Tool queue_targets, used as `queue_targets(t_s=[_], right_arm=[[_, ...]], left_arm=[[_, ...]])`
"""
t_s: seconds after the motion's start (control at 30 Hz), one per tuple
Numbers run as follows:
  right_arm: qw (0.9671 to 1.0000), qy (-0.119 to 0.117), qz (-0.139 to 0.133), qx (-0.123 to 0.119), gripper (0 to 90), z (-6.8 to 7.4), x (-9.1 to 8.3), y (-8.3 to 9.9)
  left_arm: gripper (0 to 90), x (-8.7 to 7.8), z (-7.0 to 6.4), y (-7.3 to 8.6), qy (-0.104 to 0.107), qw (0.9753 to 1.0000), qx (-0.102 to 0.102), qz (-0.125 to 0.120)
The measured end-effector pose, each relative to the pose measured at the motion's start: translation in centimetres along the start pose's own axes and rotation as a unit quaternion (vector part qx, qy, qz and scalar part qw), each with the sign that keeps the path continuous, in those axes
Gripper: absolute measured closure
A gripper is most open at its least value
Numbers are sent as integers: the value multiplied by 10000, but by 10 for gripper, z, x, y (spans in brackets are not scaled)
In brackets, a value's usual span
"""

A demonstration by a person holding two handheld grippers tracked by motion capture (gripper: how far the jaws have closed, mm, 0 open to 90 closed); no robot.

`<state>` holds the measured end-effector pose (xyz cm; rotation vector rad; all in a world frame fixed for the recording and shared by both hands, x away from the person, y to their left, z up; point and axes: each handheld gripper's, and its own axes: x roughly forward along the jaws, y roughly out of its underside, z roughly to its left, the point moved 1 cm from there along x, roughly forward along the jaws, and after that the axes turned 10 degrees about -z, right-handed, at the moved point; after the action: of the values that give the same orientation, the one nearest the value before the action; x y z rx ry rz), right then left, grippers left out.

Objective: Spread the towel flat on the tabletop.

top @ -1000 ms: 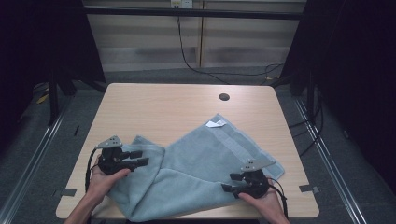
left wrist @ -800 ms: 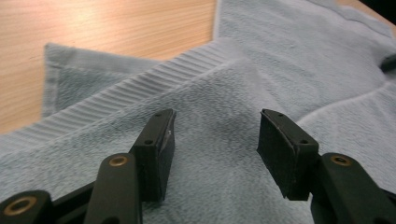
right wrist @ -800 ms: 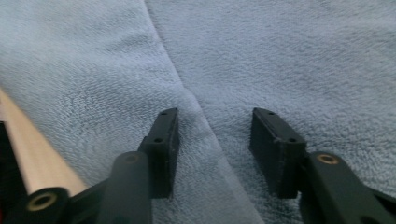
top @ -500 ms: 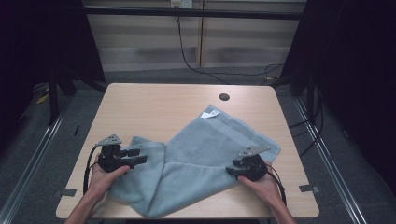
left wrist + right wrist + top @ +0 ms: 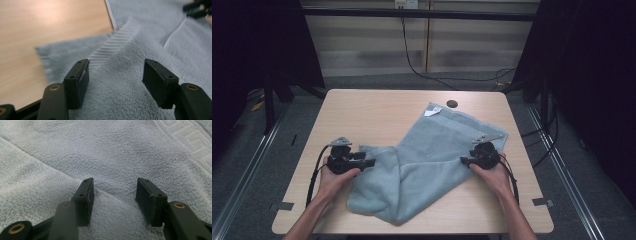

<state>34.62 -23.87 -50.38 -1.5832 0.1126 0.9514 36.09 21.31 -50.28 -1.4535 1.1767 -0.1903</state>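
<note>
A light blue-grey towel (image 5: 427,160) lies rumpled and partly folded across the middle and right of the wooden table (image 5: 372,115), with a white label at its far corner. My left gripper (image 5: 364,162) rests at the towel's left edge, jaws open over the pile (image 5: 115,82). My right gripper (image 5: 464,161) sits on the towel's right side, pointing left. Its jaws stand open over a fold in the towel (image 5: 113,195), with nothing pinched between them. A hand holds each gripper from the near edge.
A small dark round hole (image 5: 452,104) sits near the table's far edge. Bare wood spans the far left of the table. Cables trail from both grippers toward the near edge. Dark floor and rails surround the table.
The right gripper has carried the towel's right side away from the near edge, toward the far right, and the towel has spread farther up the table. The left gripper has stayed put.
</note>
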Motion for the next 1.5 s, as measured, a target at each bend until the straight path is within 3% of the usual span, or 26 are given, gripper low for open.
queue_targets(t_s=[0.07, 0.17, 0.27, 0.37, 0.5, 0.57, 0.63, 0.73, 0.77, 0.8, 0.87, 0.97, 1.1, 1.2, 1.27, 1.4, 1.5], right_arm=[[9997, -73, -207, 82, 439, 4, -5, -4], [9976, -475, -495, 96, 431, 25, -9, -10], [9939, -985, -494, -38, 423, 54, -2, -14], [9868, -1554, -391, -232, 415, 90, 17, -20], [9798, -1917, -353, -457, 401, 126, 41, -33], [9774, -2002, -300, -609, 391, 139, 52, -38], [9771, -1985, -212, -736, 397, 149, 61, -41], [9760, -1889, -42, -1079, 504, 161, 68, -37], [9763, -1822, -103, -1163, 592, 163, 67, -35], [9753, -1867, -127, -1172, 766, 162, 65, -35], [9760, -1828, -145, -1173, 846, 161, 60, -33], [9780, -1811, -347, -981, 860, 150, 44, -32], [9809, -1664, -699, -728, 857, 126, 6, -35], [9818, -1553, -898, -631, 854, 111, -22, -34], [9821, -1513, -960, -573, 851, 102, -42, -28], [9851, -1301, -1006, -496, 849, 92, -68, -11], [9879, -1142, -949, -455, 848, 85, -82, 4]], left_arm=[[588, 2, -7, 3, -71, 9992, 349, 191], [821, -5, -13, 1, 156, 9990, 408, 132], [848, -20, -20, -2, 321, 9985, 438, -116], [857, -38, -22, -7, 465, 9970, 323, -526], [858, -56, -23, -13, 574, 9941, 219, -894], [857, -61, -22, -14, 582, 9934, 194, -966], [857, -63, -23, -14, 615, 9929, 180, -999], [858, -70, -23, -17, 665, 9911, 224, -1132], [858, -73, -23, -18, 650, 9902, 211, -1219], [860, -76, -22, -19, 647, 9896, 194, -1267], [864, -82, -20, -20, 656, 9879, 163, -1394], [891, -88, -17, -20, 639, 9865, 130, -1500], [900, -94, -14, -21, 639, 9849, 92, -1606], [900, -89, -16, -19, 709, 9867, 104, -1462], [896, -76, -19, -16, 683, 9907, 217, -1155], [699, -50, -24, -10, 524, 9956, 213, -747], [561, -29, -19, -3, 315, 9988, 259, -272]])
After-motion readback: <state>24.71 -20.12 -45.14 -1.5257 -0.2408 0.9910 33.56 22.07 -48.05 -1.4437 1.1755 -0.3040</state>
